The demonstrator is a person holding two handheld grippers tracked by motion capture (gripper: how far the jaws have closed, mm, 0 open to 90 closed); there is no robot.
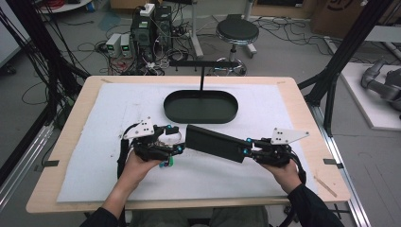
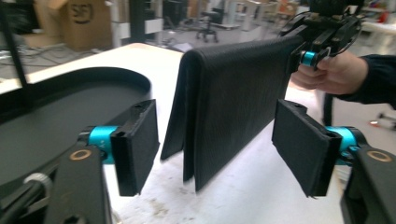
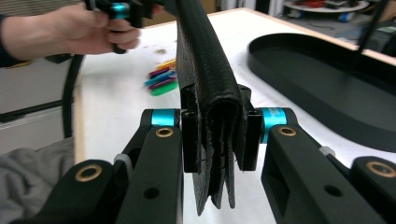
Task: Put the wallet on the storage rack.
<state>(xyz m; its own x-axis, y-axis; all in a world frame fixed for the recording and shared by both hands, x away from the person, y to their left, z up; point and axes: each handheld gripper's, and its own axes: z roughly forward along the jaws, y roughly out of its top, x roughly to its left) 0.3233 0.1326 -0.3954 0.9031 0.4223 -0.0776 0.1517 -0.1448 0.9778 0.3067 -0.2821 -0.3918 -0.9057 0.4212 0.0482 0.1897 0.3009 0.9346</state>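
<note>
Nearest the lens in the right gripper view, the right gripper [image 3: 219, 140] has its two black jaws pressed tight on the end of a black, textured, folded leather wallet [image 3: 205, 84], whose layered edges hang down between the pads. The wallet is held on edge above the white mat, running away from this claw toward the left gripper [image 1: 172, 139]. In the high view it spans the gap between the two claws, its far end just short of the left one.

The light wooden table [image 1: 302, 109] carries a white mat [image 1: 118, 109] over most of its top. Beyond both claws, toward the far side of the table, lies a shallow black oval tray [image 1: 201, 106] with a thin black upright post [image 1: 202, 78] rising at its far rim.

In the left gripper view, the left gripper [image 2: 215, 142] stands wide open, its two flat black pads [image 2: 299, 144] well apart and holding nothing. The wallet's folded end [image 2: 224, 107] hangs ahead of the gap between them, not touching either pad; the tray [image 2: 56, 121] lies off to this claw's left side.

A few small coloured markers [image 3: 161, 79] lie on the mat, seen in the right gripper view beside the wallet and below the left hand [image 3: 79, 28]. In the high view, a green bit [image 1: 169, 162] shows just under the left claw.
</note>
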